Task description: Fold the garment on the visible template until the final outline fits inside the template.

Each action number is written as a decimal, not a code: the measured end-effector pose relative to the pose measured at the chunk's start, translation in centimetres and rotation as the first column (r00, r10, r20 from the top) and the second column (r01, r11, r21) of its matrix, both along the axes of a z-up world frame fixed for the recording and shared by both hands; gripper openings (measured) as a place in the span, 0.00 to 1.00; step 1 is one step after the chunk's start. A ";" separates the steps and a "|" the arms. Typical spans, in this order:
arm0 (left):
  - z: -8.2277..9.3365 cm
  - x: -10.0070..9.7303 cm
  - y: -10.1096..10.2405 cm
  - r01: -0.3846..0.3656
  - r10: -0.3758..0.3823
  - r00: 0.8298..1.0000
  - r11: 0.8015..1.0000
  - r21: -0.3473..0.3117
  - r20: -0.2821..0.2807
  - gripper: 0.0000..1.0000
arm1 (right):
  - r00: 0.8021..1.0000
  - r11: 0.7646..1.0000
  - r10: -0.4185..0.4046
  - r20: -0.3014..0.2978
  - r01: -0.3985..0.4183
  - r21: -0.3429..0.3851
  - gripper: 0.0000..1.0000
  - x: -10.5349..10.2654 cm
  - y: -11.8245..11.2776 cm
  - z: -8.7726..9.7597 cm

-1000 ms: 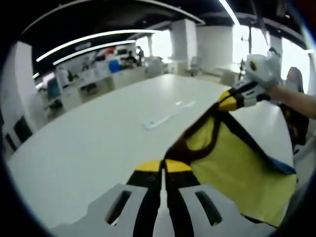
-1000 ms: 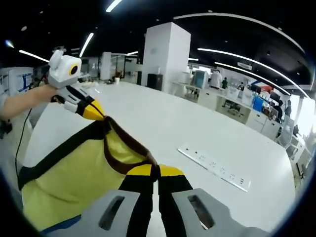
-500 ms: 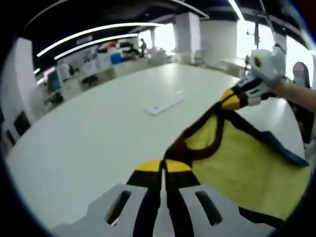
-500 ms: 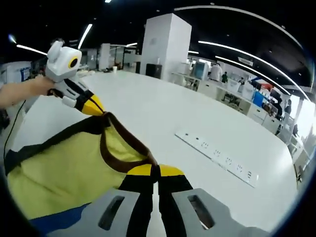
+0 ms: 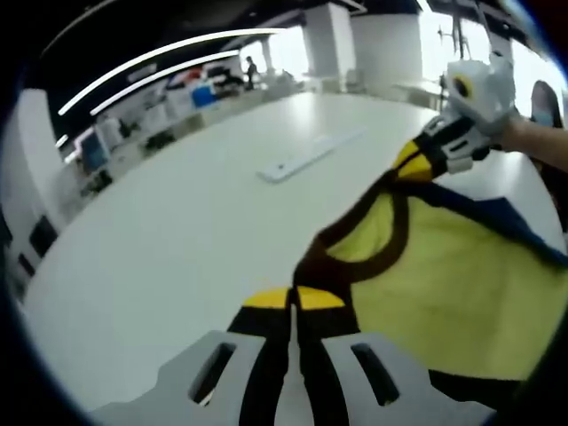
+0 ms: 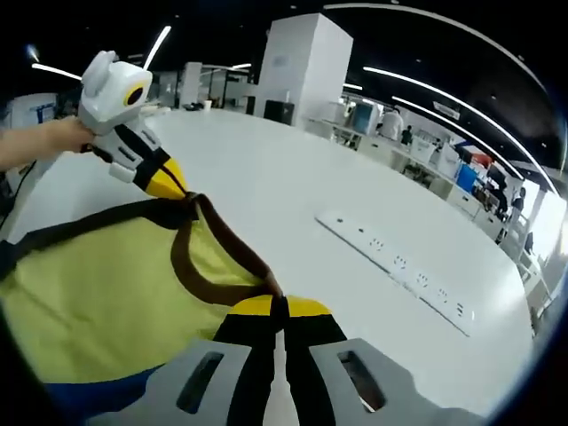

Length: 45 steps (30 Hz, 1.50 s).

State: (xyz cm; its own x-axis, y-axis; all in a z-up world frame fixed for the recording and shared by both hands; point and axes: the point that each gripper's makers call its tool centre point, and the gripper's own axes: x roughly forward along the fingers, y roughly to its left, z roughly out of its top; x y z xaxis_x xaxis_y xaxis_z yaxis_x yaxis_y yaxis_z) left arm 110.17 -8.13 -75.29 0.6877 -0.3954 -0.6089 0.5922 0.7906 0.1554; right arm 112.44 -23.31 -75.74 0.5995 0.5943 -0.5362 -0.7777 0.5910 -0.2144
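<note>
The left gripper (image 5: 295, 300) has its jaws closed on the dark collar of the yellow garment (image 5: 444, 275); the right gripper (image 6: 279, 307) is likewise clamped on the collar; the garment (image 6: 98, 293) hangs stretched between them above the white table (image 5: 177, 222); a power strip (image 6: 395, 271) lies ahead of the right gripper.

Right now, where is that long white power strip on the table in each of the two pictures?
Left gripper view: the power strip lies upper centre, beyond the yellow garment.
Right gripper view: it runs diagonally at right of centre.
Shared landmark: the garment's brown neckline, stretched between both grippers.
</note>
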 end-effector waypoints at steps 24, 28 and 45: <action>-1.4 2.0 0.4 0.012 -0.013 1.000 1.000 0.016 0.020 0.00 | 1.000 0.999 -0.004 0.022 0.005 -0.038 0.05 0.9 0.0 -0.9; -1.1 1.6 0.0 0.021 -0.021 0.999 1.000 0.018 0.029 0.00 | 0.999 0.999 -0.008 0.042 0.010 -0.040 0.07 1.0 0.0 -0.4; 3.6 0.0 -0.7 0.018 -0.018 0.999 1.000 -0.002 0.032 0.18 | 0.996 1.000 -0.011 0.088 0.011 -0.003 0.22 0.1 -0.4 4.9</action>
